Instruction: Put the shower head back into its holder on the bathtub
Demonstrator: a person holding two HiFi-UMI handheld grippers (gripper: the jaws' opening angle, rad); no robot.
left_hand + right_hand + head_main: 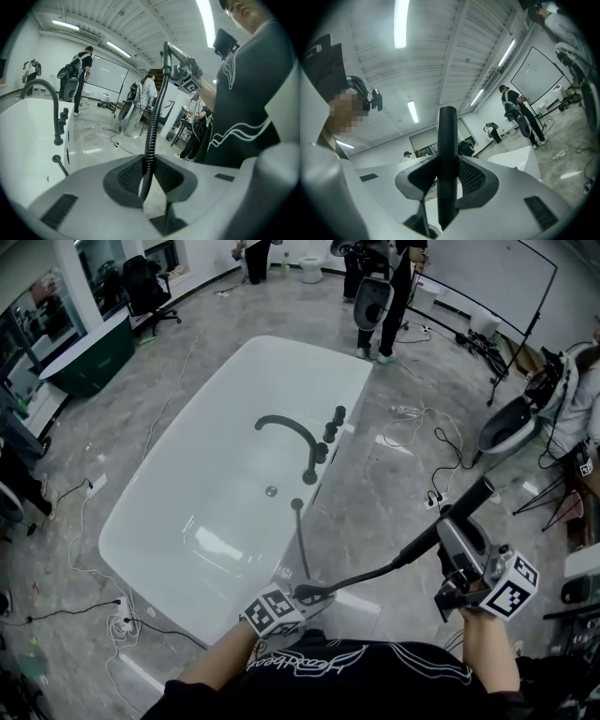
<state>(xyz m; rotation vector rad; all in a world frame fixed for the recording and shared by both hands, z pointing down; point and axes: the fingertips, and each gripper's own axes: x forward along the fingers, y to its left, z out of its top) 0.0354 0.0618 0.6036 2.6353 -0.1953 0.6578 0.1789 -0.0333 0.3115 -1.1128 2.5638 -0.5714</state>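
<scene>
The black shower head is a straight wand, pointing up and away at the right of the head view. My right gripper is shut on its handle. A ribbed black hose runs from it to my left gripper, which is shut on the hose just beyond the tub's near corner. From there the hose climbs to a fitting on the rim of the white bathtub. The curved black faucet and several black knobs stand on the same rim.
Cables trail over the grey marble floor to the right of the tub and at its near left. People stand at the far end and sit at the right. A dark cabinet lines the left wall.
</scene>
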